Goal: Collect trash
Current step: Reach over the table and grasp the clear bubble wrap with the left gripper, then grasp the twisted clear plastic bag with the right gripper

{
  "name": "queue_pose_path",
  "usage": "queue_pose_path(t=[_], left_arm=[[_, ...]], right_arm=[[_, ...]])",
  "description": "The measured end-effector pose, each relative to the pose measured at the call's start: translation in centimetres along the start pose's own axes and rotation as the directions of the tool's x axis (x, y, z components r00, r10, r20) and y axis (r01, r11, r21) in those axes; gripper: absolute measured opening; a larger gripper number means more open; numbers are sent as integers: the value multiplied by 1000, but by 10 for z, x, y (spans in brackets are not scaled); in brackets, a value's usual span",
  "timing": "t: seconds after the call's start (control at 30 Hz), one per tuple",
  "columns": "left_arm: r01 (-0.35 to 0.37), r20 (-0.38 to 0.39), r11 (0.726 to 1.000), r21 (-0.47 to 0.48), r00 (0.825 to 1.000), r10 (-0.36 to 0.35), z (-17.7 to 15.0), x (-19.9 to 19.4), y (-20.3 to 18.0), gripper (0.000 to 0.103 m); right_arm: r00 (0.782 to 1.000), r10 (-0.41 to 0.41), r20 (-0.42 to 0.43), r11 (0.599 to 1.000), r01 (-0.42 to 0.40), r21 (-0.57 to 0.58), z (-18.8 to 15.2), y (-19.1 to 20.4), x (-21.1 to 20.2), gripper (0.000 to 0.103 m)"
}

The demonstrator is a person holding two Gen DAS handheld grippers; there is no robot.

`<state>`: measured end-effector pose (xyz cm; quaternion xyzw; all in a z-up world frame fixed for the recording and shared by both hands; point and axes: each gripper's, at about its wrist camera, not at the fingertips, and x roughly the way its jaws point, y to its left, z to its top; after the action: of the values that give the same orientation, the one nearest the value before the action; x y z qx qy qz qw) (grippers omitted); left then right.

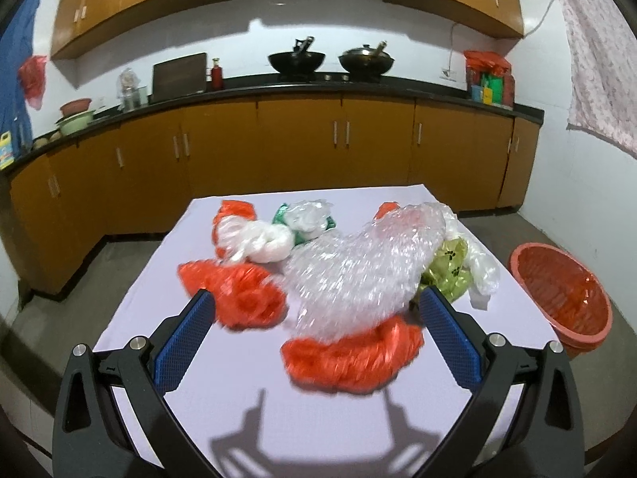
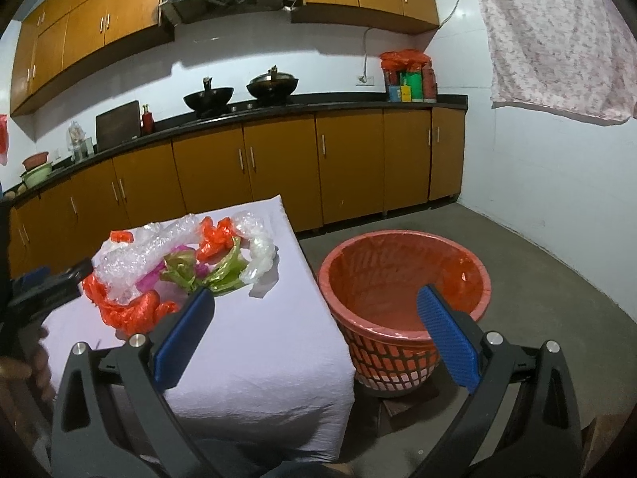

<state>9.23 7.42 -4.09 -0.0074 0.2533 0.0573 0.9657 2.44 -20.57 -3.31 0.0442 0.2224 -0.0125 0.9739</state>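
Note:
A pile of plastic trash lies on the white-covered table (image 1: 223,390): clear bubble wrap (image 1: 358,267), orange-red bags (image 1: 350,358), a white bag (image 1: 266,243), a green wrapper (image 1: 450,267). My left gripper (image 1: 314,302) is open and empty, its blue pads either side of the bubble wrap and the near orange bag, just above the table. My right gripper (image 2: 314,298) is open and empty, over the table's right edge (image 2: 318,318) and the orange basket (image 2: 402,279). The pile also shows in the right wrist view (image 2: 179,263), with the left gripper (image 2: 51,283) beside it.
The orange basket (image 1: 565,298) stands on the floor to the right of the table, lined with a red bag. Brown cabinets (image 1: 298,147) and a black counter with two woks (image 1: 330,59) run along the far wall. A cloth (image 2: 557,32) hangs on the right wall.

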Motion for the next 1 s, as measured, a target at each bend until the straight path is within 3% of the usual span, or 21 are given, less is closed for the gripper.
queue_pose_path(t=[0.3, 0.33, 0.47, 0.57, 0.73, 1.0], left_arm=[[36, -93, 999, 41, 995, -32, 1, 56, -7, 101], [52, -89, 998, 39, 995, -49, 1, 57, -7, 97], [97, -92, 995, 35, 991, -94, 1, 60, -6, 57], [131, -100, 991, 11, 986, -129, 1, 64, -3, 34], [151, -72, 988, -3, 986, -151, 6, 59, 2, 21], [146, 26, 989, -14, 989, -145, 29, 34, 16, 18]], right_arm=[[999, -12, -36, 1000, 12, -3, -1, 1, 29, 99], [999, -12, -42, 1000, 12, -4, -1, 2, 33, 99], [998, -8, -61, 1000, 8, -5, -4, 3, 41, 99], [998, -3, -69, 1000, 2, -8, -5, 6, 47, 99], [997, 4, -76, 1000, -5, -13, -4, 11, 52, 99], [997, 53, -53, 998, -54, -18, 11, 20, 70, 99]])
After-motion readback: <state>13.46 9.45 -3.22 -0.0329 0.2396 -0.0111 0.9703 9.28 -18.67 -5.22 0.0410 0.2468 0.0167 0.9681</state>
